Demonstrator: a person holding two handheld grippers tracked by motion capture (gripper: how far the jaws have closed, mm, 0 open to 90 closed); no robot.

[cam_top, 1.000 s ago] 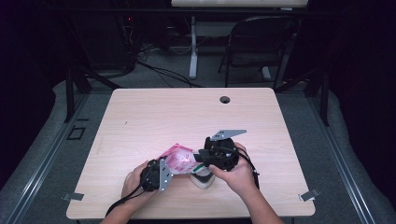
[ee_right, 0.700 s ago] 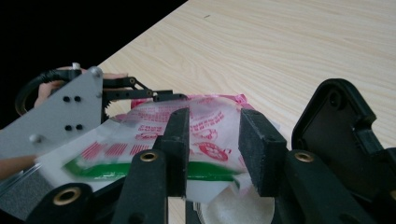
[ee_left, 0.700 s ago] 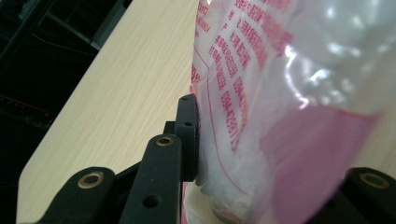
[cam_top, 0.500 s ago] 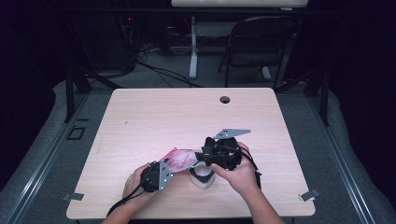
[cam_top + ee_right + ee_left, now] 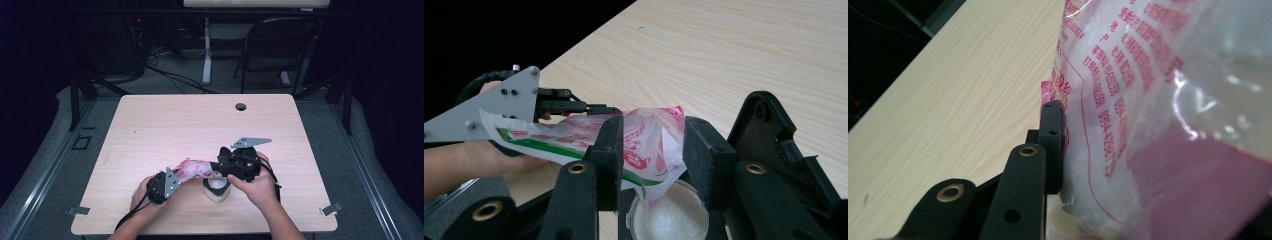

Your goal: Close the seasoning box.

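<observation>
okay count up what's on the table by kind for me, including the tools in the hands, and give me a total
Plastic bag with red print, holding white grains: 1
White bowl with white grains, under the bag's mouth: 1
Hand-held claw: 2, the left claw clamped on the bag, the right claw open around the bag's end, its jaws just opening
Total: 4

A clear plastic bag (image 5: 192,168) printed in pink and green, packed with white granules, lies tilted between the left gripper's (image 5: 172,181) jaws, its open corner between the right gripper's (image 5: 651,150) jaws, directly above a small white bowl (image 5: 669,217) holding white granules.
</observation>
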